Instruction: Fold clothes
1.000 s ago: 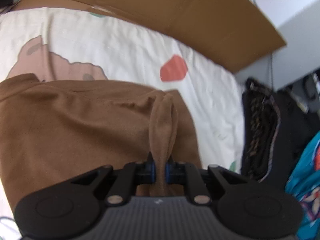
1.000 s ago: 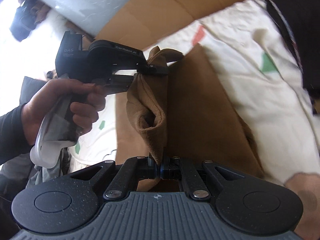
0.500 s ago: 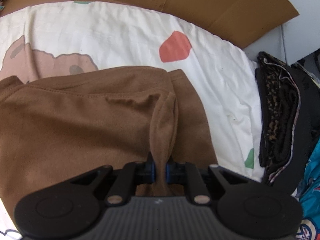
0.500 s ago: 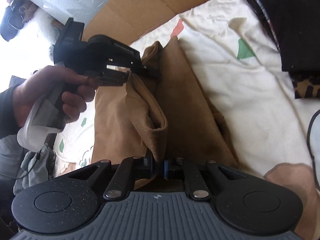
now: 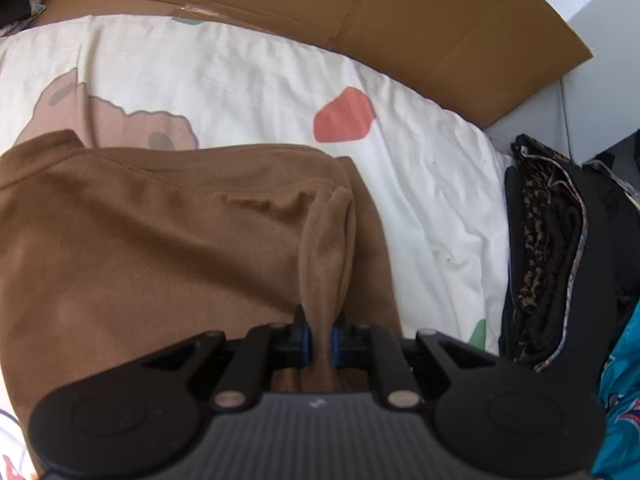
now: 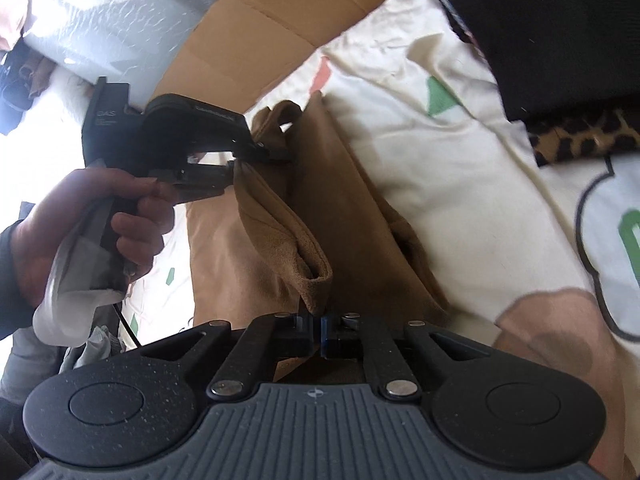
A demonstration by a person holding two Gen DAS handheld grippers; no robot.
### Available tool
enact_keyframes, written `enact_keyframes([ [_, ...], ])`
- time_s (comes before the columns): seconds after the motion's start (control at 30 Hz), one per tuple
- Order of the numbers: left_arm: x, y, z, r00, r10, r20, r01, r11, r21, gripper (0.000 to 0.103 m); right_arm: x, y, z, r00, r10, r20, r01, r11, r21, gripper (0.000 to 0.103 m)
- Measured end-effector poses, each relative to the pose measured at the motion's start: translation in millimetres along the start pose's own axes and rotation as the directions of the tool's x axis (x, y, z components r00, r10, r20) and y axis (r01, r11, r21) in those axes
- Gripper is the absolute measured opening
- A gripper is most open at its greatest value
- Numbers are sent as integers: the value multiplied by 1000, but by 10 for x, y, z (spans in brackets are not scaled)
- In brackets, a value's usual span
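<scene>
1. Brown garment [image 5: 160,248] lies on a white printed bedsheet [image 5: 248,80], partly folded over itself; one edge is lifted off the sheet btwn the two grippers.
2. Left gripper [image 5: 319,338]: jaws nearly together, pinching a raised ridge of the brown fabric, which runs up from the pads in a narrow fold.
3. Right gripper [image 6: 320,330]: jaws have just been closing and now stand pressed together; a corner of the brown fabric hangs right at the pads, seemingly nipped btwn them.
4. In the right wrist view the left gripper [image 6: 276,154] shows from the side, gripped by a hand [image 6: 84,232] w/ a dark sleeve.
5. Cardboard [image 5: 400,12] lies beyond the sheet's far edge.
6. Stack of dark clothes [image 5: 552,264], incl. leopard print, sits just beside the sheet.
</scene>
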State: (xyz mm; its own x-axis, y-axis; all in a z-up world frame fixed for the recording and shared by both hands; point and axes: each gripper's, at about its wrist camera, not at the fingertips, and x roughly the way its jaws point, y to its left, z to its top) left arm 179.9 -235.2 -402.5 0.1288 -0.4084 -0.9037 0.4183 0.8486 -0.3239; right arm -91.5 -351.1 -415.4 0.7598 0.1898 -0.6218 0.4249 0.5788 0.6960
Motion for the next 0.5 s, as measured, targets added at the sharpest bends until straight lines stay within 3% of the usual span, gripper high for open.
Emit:
enact_keyframes([
  [0.3,167,-179,-82,999,40,21,-40,999,17,11,18,-248,-58,1000,-20,-7,20,995,100,0],
  [0.5,154,-183,-50,999,23,38,-23,1000,-17,10,43,-322,-78,1000,-16,-9,17,991,135,0],
])
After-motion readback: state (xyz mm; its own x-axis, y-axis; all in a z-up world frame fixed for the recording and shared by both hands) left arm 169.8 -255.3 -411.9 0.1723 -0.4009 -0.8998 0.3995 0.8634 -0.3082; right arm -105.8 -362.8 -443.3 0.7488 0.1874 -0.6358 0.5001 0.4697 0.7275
